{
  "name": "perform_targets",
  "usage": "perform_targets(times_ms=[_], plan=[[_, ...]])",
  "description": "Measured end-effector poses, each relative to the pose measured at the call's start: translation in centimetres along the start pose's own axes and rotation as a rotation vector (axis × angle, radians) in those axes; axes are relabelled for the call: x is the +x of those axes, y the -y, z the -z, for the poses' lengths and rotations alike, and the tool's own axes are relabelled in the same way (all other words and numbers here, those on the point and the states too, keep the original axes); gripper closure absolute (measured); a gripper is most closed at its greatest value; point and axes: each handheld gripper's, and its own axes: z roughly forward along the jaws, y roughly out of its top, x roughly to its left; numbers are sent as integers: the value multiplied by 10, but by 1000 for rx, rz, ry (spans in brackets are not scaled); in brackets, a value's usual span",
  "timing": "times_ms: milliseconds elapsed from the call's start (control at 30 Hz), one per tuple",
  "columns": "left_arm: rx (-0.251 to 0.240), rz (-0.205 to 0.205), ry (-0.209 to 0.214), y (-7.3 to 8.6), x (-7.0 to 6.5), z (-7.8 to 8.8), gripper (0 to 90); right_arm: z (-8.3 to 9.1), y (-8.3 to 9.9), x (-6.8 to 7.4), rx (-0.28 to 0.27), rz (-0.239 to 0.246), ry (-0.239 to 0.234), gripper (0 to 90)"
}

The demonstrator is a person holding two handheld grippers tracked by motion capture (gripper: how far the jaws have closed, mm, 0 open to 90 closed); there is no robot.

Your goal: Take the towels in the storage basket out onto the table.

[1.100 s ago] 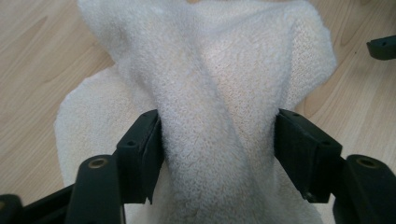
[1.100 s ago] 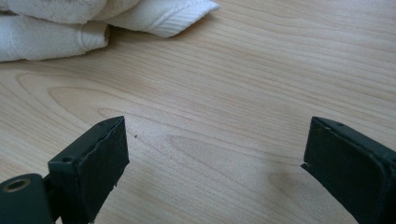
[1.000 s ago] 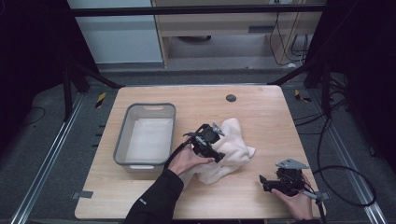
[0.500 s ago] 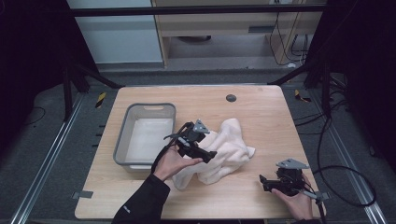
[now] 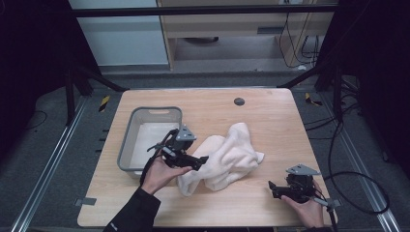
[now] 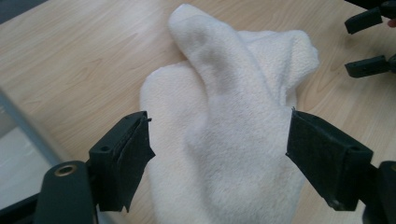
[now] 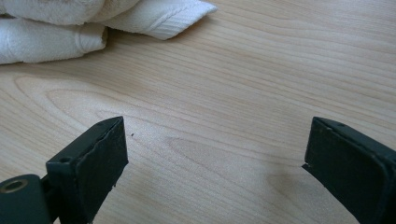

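My left gripper [image 6: 219,158], jaws just opened and empty, hovers above the white towel [image 6: 233,121]; the high view adds the grey bin [image 5: 126,145] behind it on the wooden table [image 5: 270,116].

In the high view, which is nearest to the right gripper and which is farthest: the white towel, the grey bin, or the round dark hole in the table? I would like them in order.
From the right gripper, at the table's near right:
1. White towel, crumpled at the middle, just to its left.
2. Round dark hole, near the far edge.
3. Grey bin, on the left side.
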Motion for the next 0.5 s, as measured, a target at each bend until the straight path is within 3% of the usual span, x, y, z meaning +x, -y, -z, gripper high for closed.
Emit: perform_targets(times_ms=[233,500], plan=[[-52,33,-54,21,12,24,219,0,0,0,-2,3,3,58],[-128,119,-125,52,30,47,222,1,1,0,-2,-4,1,58]])
